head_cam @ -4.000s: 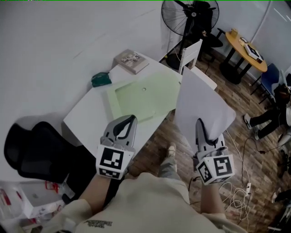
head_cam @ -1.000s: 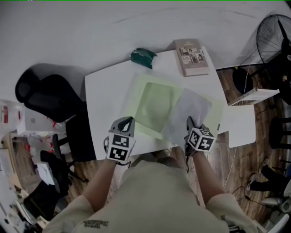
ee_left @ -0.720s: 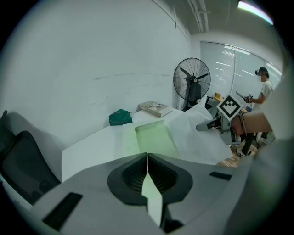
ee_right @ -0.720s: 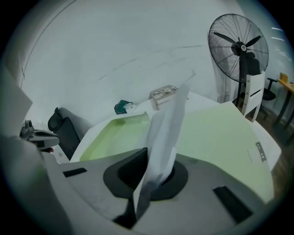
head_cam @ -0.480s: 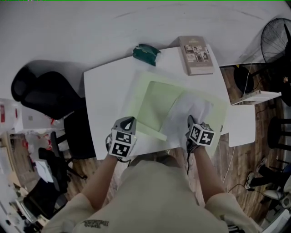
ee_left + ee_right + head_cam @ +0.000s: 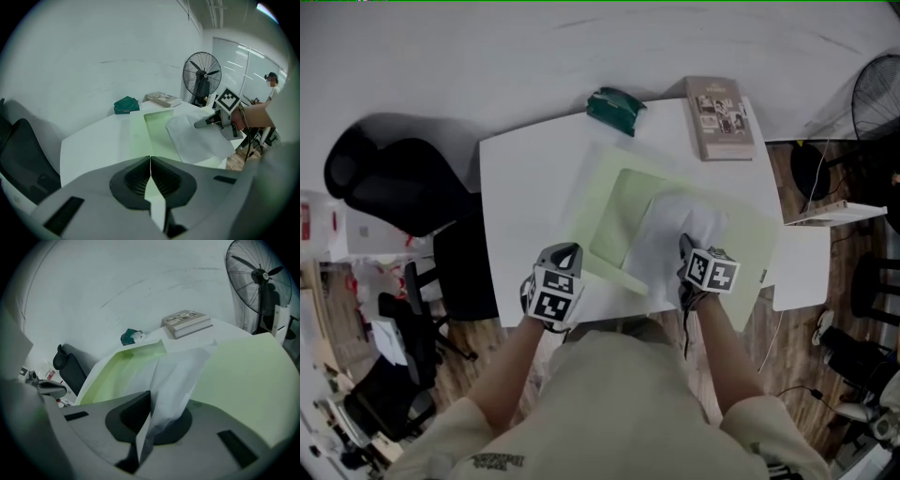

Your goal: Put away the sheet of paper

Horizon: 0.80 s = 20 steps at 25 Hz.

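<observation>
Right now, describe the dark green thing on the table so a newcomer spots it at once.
Start at the white table and go to its far edge. Two things lie there: a book at the right corner and, left of it, the dark green packet. It is small, lumpy and far darker than the pale book.
</observation>
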{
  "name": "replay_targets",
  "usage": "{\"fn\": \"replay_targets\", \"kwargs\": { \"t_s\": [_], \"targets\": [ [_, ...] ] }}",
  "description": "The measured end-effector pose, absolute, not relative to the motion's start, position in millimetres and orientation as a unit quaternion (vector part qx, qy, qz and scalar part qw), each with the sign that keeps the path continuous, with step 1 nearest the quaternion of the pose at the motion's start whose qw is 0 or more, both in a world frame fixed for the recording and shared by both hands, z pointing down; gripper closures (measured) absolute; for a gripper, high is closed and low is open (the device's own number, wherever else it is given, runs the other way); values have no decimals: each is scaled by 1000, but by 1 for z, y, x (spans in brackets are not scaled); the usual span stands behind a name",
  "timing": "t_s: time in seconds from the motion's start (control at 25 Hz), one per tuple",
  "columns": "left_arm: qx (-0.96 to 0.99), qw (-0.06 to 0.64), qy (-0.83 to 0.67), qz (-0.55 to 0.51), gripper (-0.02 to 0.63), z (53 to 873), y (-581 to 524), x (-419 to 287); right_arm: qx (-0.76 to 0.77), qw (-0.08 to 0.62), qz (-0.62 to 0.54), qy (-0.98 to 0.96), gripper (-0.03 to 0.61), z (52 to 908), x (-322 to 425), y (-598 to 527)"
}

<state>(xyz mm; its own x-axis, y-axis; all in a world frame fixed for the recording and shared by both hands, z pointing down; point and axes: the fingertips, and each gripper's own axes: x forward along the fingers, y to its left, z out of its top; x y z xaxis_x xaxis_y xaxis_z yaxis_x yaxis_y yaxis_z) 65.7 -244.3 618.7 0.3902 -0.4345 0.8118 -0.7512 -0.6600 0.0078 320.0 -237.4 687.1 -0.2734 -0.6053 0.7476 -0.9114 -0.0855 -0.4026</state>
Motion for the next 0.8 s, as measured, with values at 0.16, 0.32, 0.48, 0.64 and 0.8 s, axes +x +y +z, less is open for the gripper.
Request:
{"fn": "replay_targets", "kwargs": {
  "t_s": [0.16, 0.32, 0.48, 0.64, 0.8],
  "targets": [
    [805, 199, -369, 419, 592, 624, -246, 58, 564, 166, 463, -663, 554, 692, 303, -254],
    [802, 205, -375, 417, 592, 623, -247, 53, 551, 162, 472, -669, 554, 696, 284, -266],
    [801, 206, -380, 414, 592, 620, -249, 47, 537, 167, 473, -678, 554, 698, 264, -278],
    [795, 207, -391, 415, 592, 617, -253, 33, 526, 170, 475, -685, 554, 700, 250, -288],
    [793, 208, -396, 415, 592, 618, -256, 27, 517, 154, 495, -681, 554, 704, 239, -294]
  ]
}}
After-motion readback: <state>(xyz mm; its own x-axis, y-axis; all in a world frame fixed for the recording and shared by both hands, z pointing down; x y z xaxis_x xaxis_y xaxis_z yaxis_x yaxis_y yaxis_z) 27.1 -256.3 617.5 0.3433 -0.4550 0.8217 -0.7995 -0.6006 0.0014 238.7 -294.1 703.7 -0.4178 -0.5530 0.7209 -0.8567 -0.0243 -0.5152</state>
